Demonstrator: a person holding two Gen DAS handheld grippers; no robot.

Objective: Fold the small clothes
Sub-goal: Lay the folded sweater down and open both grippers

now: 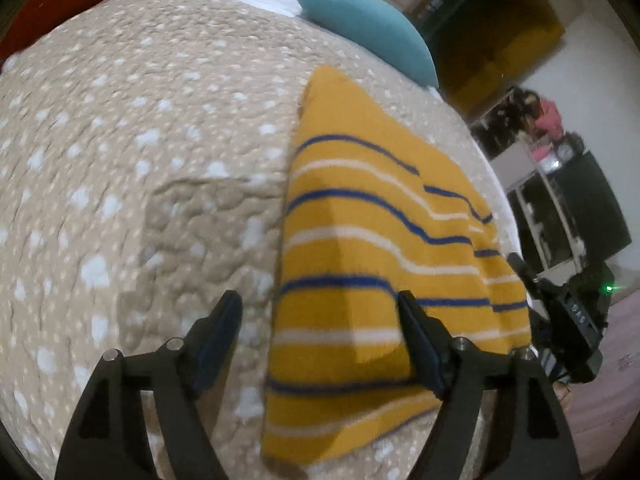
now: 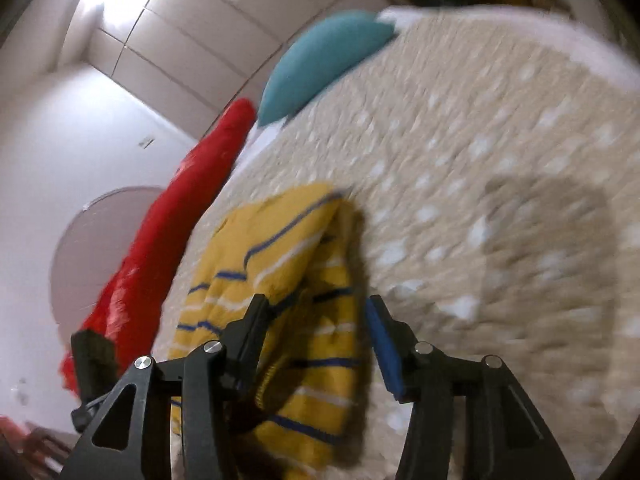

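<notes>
A yellow knit garment with blue and white stripes lies folded on the beige, white-dotted bedspread. In the left wrist view my left gripper hovers over the garment's near left edge. Its jaws stand wide apart and open, one finger over the bedspread and the other over the cloth, gripping nothing. In the right wrist view the garment is bunched in layers below my right gripper. Those jaws are apart too, the cloth lies between them, and the blue pad stands clear of it.
A teal pillow lies at the head of the bed. A red cloth runs along the bed's far side. Past the bed's right edge are a black housing with a green light and dark shelves.
</notes>
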